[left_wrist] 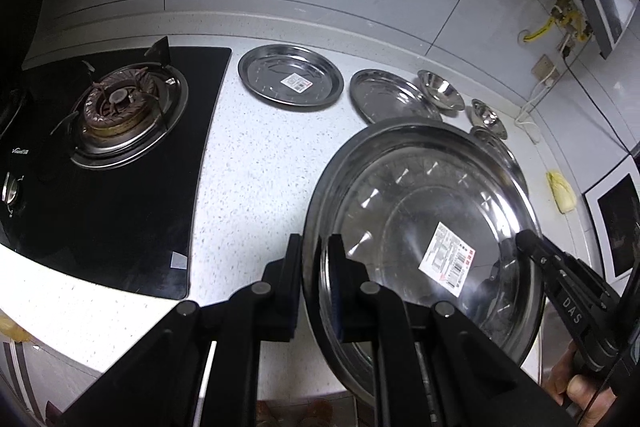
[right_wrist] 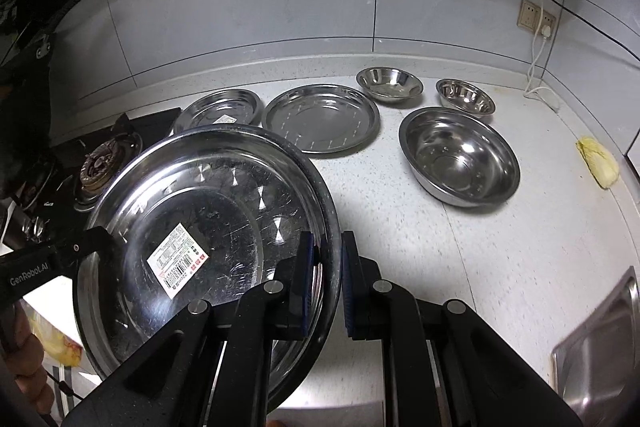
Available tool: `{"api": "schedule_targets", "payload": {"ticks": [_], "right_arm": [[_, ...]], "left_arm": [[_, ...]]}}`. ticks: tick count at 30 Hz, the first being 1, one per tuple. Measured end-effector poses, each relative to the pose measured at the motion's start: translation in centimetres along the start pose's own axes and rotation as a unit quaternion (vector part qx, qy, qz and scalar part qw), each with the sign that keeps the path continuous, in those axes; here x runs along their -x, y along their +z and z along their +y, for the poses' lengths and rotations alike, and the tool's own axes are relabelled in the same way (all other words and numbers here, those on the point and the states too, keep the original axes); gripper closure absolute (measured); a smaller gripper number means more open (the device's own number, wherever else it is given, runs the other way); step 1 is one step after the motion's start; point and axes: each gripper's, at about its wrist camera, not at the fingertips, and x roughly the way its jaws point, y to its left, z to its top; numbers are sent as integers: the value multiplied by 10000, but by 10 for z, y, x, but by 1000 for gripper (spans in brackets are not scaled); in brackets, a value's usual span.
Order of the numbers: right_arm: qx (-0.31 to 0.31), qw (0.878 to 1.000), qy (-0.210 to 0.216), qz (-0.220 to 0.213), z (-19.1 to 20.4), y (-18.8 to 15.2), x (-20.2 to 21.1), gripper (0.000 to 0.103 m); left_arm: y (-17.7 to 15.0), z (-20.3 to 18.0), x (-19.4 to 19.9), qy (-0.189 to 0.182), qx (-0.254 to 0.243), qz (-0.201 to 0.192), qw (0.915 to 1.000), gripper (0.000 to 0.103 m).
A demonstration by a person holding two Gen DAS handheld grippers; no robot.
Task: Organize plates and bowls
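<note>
A large steel plate with a barcode sticker (left_wrist: 424, 227) (right_wrist: 200, 227) is held tilted above the counter. My left gripper (left_wrist: 316, 267) is shut on its left rim. My right gripper (right_wrist: 326, 267) is shut on its right rim and shows in the left wrist view (left_wrist: 532, 247); the left gripper shows in the right wrist view (right_wrist: 96, 239). On the counter lie a small stickered plate (left_wrist: 291, 77) (right_wrist: 220, 111), a medium plate (left_wrist: 394, 97) (right_wrist: 323, 118), a big bowl (right_wrist: 459, 155), a medium bowl (left_wrist: 440, 90) (right_wrist: 389, 83) and a small bowl (left_wrist: 488, 117) (right_wrist: 465, 95).
A black gas hob (left_wrist: 112, 155) (right_wrist: 104, 163) lies at the left. A yellow sponge (left_wrist: 562, 191) (right_wrist: 598, 163) sits at the right by the wall. A steel sink (right_wrist: 604, 343) is at the front right. Cables and a wall socket (right_wrist: 536, 17) hang on the tiled wall.
</note>
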Motion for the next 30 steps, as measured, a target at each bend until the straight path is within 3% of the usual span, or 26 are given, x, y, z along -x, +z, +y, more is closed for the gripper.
{"api": "schedule_targets", "payload": {"ticks": [15, 30], "right_arm": [[-234, 9996, 153, -55, -19, -9, 37, 91], [398, 9942, 999, -91, -61, 7, 23, 91]], "left_arm": [[-14, -30, 41, 47, -134, -181, 9997, 92], [-20, -68, 28, 580, 546, -299, 9964, 92]]}}
